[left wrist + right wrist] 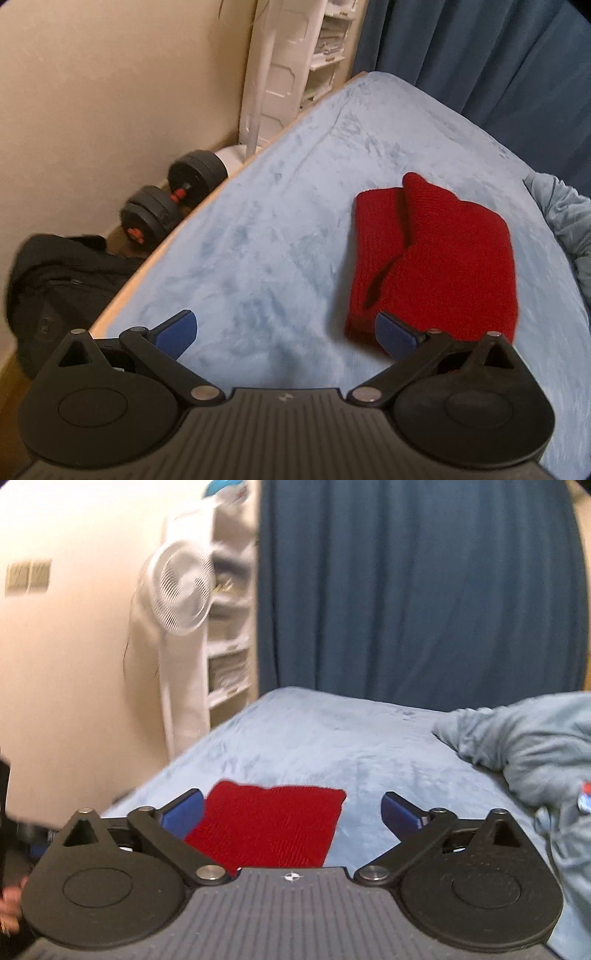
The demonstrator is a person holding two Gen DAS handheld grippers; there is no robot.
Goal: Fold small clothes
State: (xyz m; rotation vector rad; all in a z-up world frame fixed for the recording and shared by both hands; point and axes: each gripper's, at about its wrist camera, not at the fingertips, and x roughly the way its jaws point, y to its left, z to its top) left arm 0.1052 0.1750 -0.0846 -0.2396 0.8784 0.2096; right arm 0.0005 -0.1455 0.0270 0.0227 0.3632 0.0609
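Observation:
A red knitted garment (436, 254) lies folded on the light blue bed cover (277, 221), to the right in the left wrist view. My left gripper (286, 334) is open and empty above the cover, its right fingertip over the garment's near left corner. In the right wrist view the red garment (269, 823) lies flat just past my right gripper (291, 812), which is open and empty above it.
Two black dumbbells (173, 199) and a dark bag (55, 288) sit on the floor left of the bed. A white fan (181, 590) and shelves stand by the wall. A crumpled light blue duvet (535, 760) lies at the right. Dark blue curtains (417, 587) hang behind.

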